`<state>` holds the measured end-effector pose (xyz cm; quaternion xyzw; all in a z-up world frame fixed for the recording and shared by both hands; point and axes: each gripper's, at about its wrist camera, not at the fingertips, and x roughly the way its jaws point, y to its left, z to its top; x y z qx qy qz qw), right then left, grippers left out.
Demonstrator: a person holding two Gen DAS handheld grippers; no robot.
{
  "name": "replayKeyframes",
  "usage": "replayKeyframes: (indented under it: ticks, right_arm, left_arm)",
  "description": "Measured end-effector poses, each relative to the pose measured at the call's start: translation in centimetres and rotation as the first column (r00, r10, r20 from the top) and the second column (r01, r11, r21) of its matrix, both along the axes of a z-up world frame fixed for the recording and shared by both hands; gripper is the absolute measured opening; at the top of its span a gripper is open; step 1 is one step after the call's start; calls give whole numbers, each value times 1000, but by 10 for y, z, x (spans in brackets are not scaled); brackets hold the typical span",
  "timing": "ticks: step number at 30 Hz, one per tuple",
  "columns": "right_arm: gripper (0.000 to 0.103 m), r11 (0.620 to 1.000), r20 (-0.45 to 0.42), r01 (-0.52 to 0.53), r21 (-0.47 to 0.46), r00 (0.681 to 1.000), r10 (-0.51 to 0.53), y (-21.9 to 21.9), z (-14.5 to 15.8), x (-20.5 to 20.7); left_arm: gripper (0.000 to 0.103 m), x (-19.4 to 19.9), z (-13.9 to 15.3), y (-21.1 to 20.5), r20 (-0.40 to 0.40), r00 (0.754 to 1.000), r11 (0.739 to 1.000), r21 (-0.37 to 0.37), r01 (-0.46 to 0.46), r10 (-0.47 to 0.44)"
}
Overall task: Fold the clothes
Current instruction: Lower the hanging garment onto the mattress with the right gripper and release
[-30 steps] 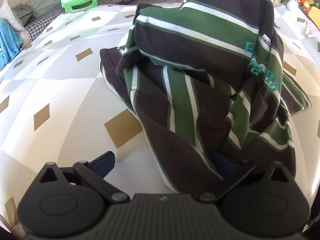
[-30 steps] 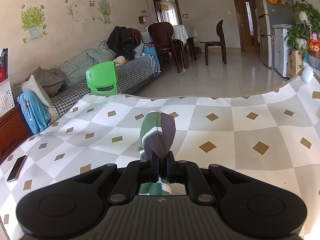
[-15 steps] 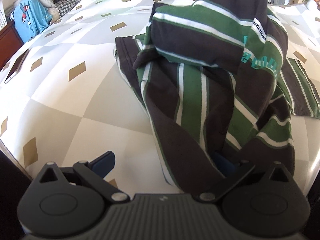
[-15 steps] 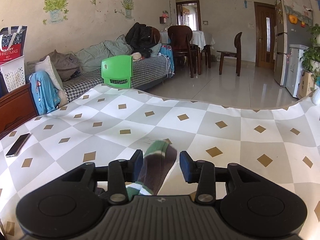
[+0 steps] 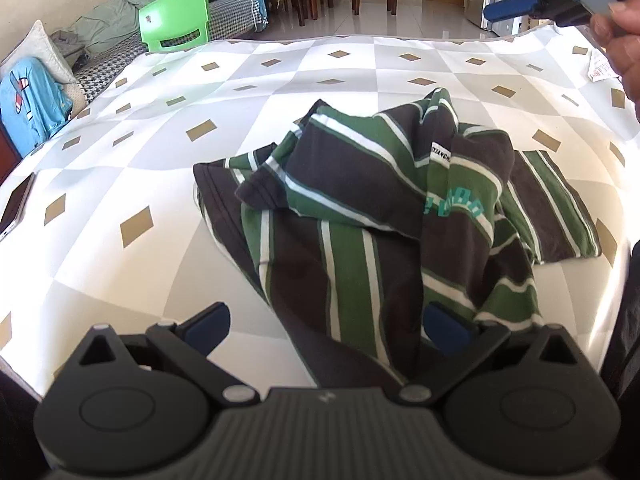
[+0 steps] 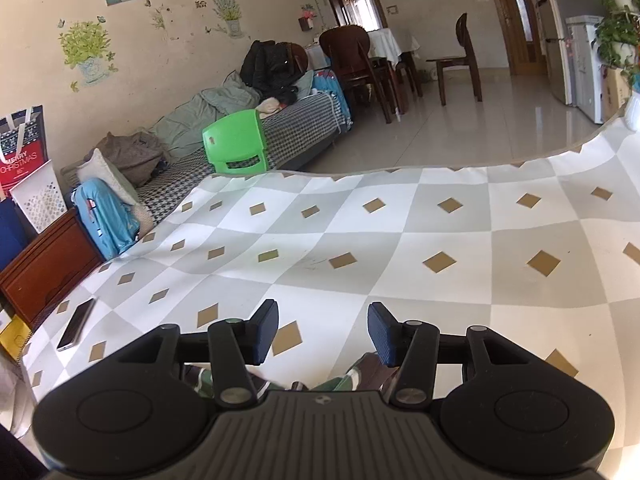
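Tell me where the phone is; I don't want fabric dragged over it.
The phone lies at the tablecloth's left edge in both views, apart from the striped shirt, nearest the wooden cabinet.

We see both grippers w/ the same build. Left gripper (image 5: 326, 326): matte black body, ribbed grip plate at centre w/ a small pale logo, two round disc housings either side, triangular cut-outs above them, silver pivot screws on the linkage arms, dark blue pads (image 5: 208, 322). Right gripper (image 6: 323, 334): same black shell, ribbed centre, silver screws, blue ridged pads (image 6: 266, 332). A hand (image 5: 622, 46) shows at top right in the left wrist view; no sleeve we can make out.
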<state>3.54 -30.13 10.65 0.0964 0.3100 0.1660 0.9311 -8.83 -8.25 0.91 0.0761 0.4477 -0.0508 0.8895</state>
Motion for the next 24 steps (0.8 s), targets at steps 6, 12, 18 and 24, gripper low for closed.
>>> replayKeyframes:
  ticks: [6,12,18,24]
  right_arm:
    - [54,981,-72,-193,-24,979,191,18,-13,-6]
    - [55,925,-118,-370,-82,926,360,48,-34,-14]
    - [56,857,-149,-499,-132,864,480,77,-51,-18]
    - [58,803,-204,-557,-213,829,521,102,-72,-13]
  left_arm:
    - [103,26,-4,-5,-26,999,999,12,42,-41]
    - [103,36,-19,-5,-26,995,995,13,97,-97]
    - [103,34,-41,-1,-53,994,995,-11,99,-99]
    - [103,38,-44,15,-91,994,996,-80,49,-56]
